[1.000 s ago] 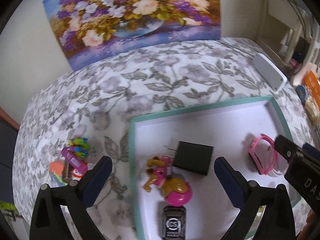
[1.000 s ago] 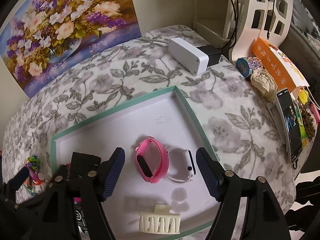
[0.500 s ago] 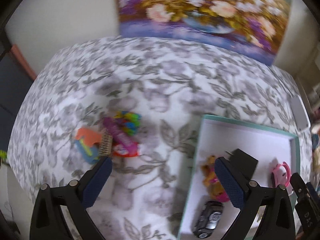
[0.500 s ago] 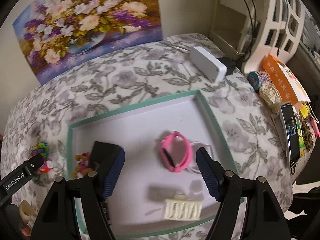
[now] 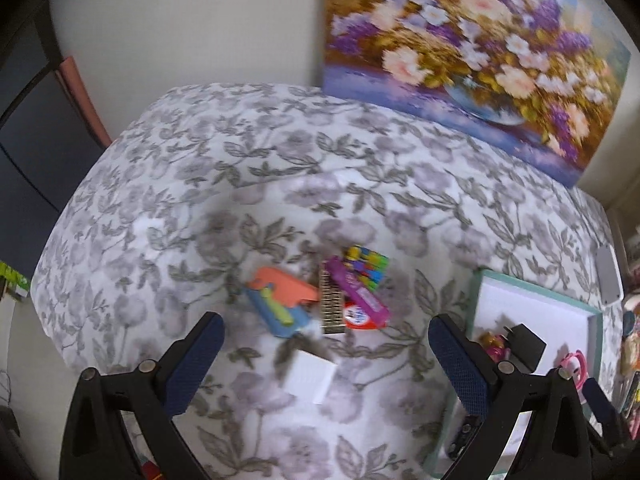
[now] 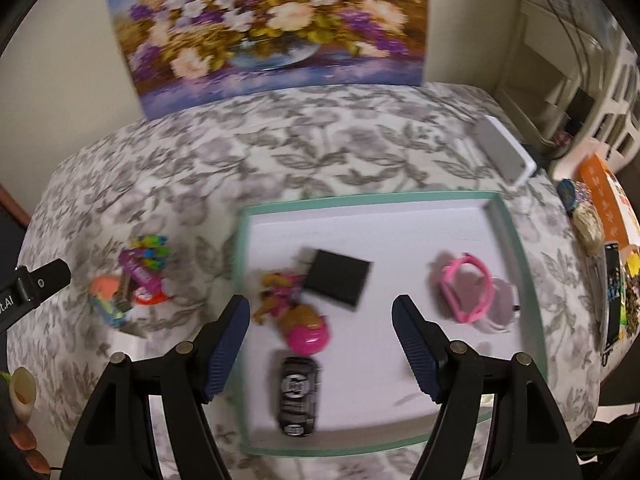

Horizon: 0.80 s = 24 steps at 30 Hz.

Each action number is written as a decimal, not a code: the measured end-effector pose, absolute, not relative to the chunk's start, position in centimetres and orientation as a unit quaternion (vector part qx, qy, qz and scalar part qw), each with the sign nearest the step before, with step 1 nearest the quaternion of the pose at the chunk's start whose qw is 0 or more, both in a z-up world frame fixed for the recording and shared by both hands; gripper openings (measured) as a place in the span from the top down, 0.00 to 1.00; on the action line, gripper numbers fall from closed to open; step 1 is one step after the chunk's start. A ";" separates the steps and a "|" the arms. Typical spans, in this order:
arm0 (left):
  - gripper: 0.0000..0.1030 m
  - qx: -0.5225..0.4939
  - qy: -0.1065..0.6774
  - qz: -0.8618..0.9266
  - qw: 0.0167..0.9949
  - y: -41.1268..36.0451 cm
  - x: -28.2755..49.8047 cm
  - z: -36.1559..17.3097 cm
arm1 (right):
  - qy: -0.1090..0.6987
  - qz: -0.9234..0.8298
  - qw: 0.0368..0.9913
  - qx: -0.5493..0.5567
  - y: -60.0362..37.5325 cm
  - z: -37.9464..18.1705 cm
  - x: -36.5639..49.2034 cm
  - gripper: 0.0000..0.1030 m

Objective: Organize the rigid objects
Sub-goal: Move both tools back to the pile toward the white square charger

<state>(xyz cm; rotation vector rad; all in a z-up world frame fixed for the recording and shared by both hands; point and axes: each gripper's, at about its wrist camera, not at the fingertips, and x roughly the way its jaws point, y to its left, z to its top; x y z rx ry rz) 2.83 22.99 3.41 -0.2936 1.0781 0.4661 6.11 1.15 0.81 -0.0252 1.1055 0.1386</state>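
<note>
My left gripper (image 5: 324,344) is open and empty above the floral cloth, just short of a pile of small items: an orange and blue piece (image 5: 280,300), a brown comb (image 5: 332,304), a purple tube (image 5: 356,290) and colourful clips (image 5: 366,264). A white box (image 5: 310,376) lies between its fingers. My right gripper (image 6: 320,332) hangs open and empty over the teal-rimmed white tray (image 6: 516,248), which holds a black adapter (image 6: 338,280), a pink doll toy (image 6: 296,312), a black toy car (image 6: 298,394) and a pink watch (image 6: 466,292). The same pile (image 6: 132,284) shows left of the tray.
A flower painting (image 6: 276,28) leans on the wall behind the table. A white power bank (image 6: 504,152) lies at the far right edge, with a phone (image 6: 612,292), an orange box (image 6: 608,196) and white shelving (image 6: 580,92) beyond. The tray's corner (image 5: 532,292) appears right of the left gripper.
The left gripper has swung left from above the tray to above the pile on the cloth. The right gripper has shifted left over the tray, from the pink watch toward the adapter and car.
</note>
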 end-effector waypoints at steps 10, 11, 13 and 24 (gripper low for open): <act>0.00 -0.186 0.504 0.245 0.807 28.2 -0.3 2.6 | 0.541 0.119 0.832 -0.031 7.3 -0.4 4.7 0.28; 0.00 -0.191 0.504 0.248 0.805 28.7 -0.5 2.4 | 0.544 0.124 0.830 -0.031 7.8 -0.6 4.6 0.28; 0.00 -0.200 0.509 0.253 0.798 29.7 -1.0 1.7 | 0.550 0.131 0.824 -0.033 8.8 -1.1 4.3 0.28; 0.00 -0.250 0.569 0.259 0.740 33.0 -1.4 -4.8 | 0.576 0.156 0.800 -0.058 13.6 -4.7 3.0 0.28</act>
